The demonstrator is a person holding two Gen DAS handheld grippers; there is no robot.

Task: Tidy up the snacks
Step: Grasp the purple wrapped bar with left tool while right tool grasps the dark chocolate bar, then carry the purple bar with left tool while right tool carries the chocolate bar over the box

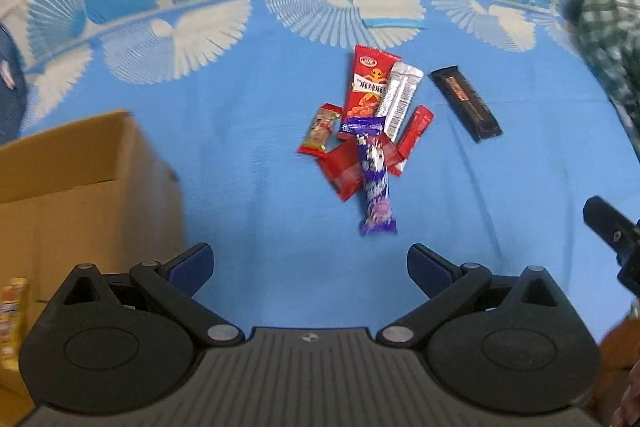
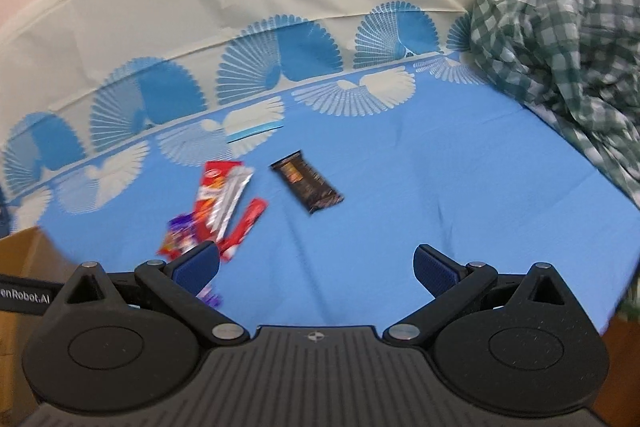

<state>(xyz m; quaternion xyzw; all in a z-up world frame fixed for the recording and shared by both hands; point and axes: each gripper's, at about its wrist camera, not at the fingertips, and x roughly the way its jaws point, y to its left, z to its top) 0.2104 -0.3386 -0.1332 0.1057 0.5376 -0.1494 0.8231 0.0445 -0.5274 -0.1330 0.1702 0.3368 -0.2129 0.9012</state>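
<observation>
Both spread grippers (image 1: 310, 263) (image 2: 316, 265) face snack pile (image 1: 366, 135), cardboard box (image 1: 80, 187) left.

Blue fan-patterned cloth (image 2: 400, 187) covers the surface; checkered fabric (image 2: 560, 27) heaped right.

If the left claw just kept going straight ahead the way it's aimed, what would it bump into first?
Most likely the purple snack packet, lying closest ahead between the open left gripper fingers, at the pile's near end. Depth is hard to judge here.
</observation>
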